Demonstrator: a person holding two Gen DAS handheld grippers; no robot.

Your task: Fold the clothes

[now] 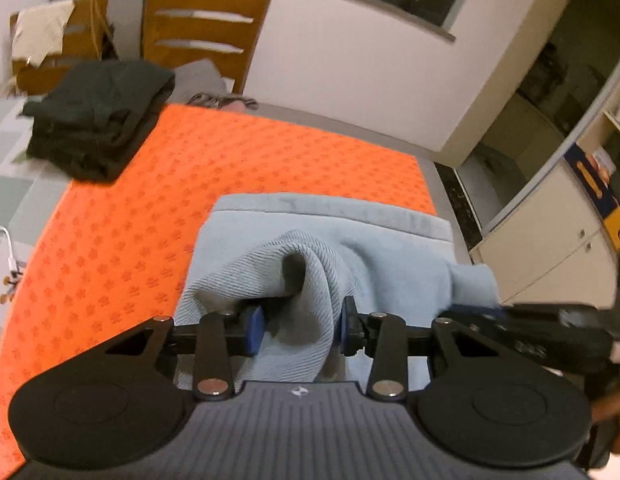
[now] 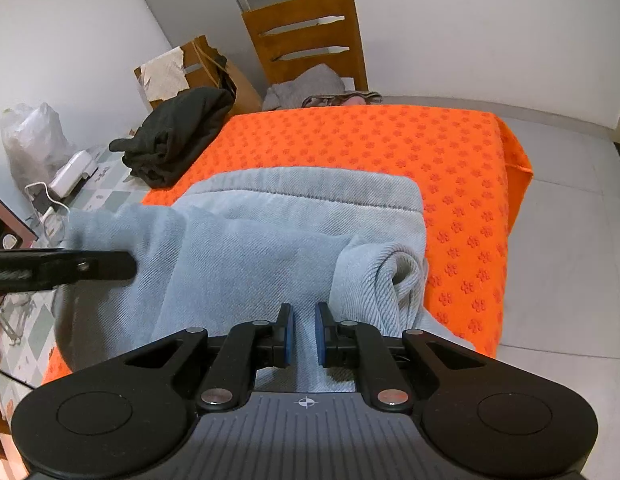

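Left wrist view: left hand-held gripper (image 1: pixel 297 330) half-wide around bunched blue garment (image 1: pixel 310 248), right hand-held gripper (image 2: pixel 303 334) pinching its near edge; lift both evenly to keep fold square

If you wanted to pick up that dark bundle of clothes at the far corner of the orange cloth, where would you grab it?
Probably by the dark bundle's thick folded edge facing the light blue garment, coming in from the near side over the orange cloth. It lies as a stacked, folded pile, so pinching all layers at that rounded fold should keep it together; its far end trails loose off the cloth.
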